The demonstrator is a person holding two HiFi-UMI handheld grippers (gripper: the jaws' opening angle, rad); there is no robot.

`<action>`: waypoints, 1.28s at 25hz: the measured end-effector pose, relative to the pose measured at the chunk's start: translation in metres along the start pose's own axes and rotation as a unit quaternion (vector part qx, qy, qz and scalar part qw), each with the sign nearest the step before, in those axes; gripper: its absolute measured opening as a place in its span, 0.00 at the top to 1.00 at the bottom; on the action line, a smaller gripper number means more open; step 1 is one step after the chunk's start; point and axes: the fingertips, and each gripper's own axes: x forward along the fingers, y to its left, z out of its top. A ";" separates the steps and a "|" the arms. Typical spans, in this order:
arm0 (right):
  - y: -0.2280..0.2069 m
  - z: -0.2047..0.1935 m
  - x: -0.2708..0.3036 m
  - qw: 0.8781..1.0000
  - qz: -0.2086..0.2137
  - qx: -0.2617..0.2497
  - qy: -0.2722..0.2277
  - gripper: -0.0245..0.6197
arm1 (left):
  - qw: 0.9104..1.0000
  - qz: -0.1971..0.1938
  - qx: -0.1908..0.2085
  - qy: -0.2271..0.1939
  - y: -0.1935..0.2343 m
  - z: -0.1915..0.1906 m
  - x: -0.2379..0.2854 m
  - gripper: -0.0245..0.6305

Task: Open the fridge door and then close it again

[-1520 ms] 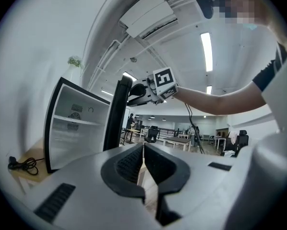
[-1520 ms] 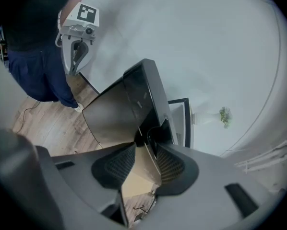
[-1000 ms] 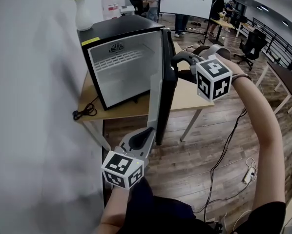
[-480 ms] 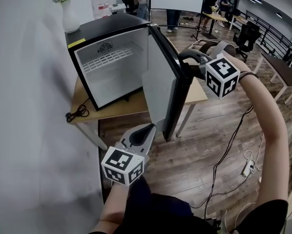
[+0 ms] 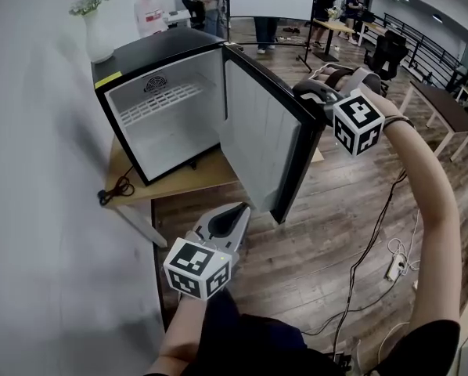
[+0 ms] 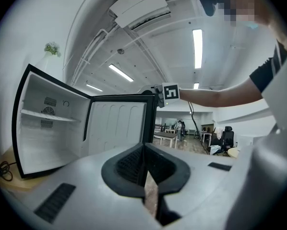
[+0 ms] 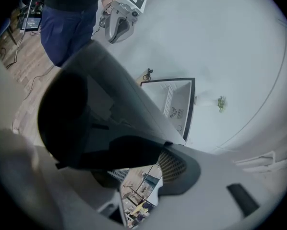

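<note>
1. Nearest the body, the left gripper (image 5: 240,210) hangs low, its jaws pressed together on nothing. Its tips aim at the door's lower corner, so a door swinging loose could knock it.
2. Just beyond, the fridge door (image 5: 257,131) stands wide open, with a black rim and its pale ribbed liner showing.
3. At the door's top outer corner the right gripper (image 5: 303,94) straddles the edge. Its jaws have just been opening and now stand at their widest, the ribbed pad against the door. Any looser and the corner may slip out.
4. Farther back, the fridge (image 5: 156,53) sits on a wooden table (image 5: 187,180) by the wall, white inside and bare but for a wire shelf (image 5: 160,100). A sharp tug might drag it.
</note>
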 end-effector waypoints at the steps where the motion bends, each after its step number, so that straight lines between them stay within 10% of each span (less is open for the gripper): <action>1: 0.001 -0.001 -0.001 1.000 0.001 0.000 -0.001 0.78 | 1.000 0.000 0.000 -0.001 -0.002 0.002 0.002 0.95; 32: -0.041 0.077 0.000 0.997 -0.028 0.040 -0.052 0.78 | 0.997 0.063 -0.037 0.000 -0.005 -0.018 -0.044 0.95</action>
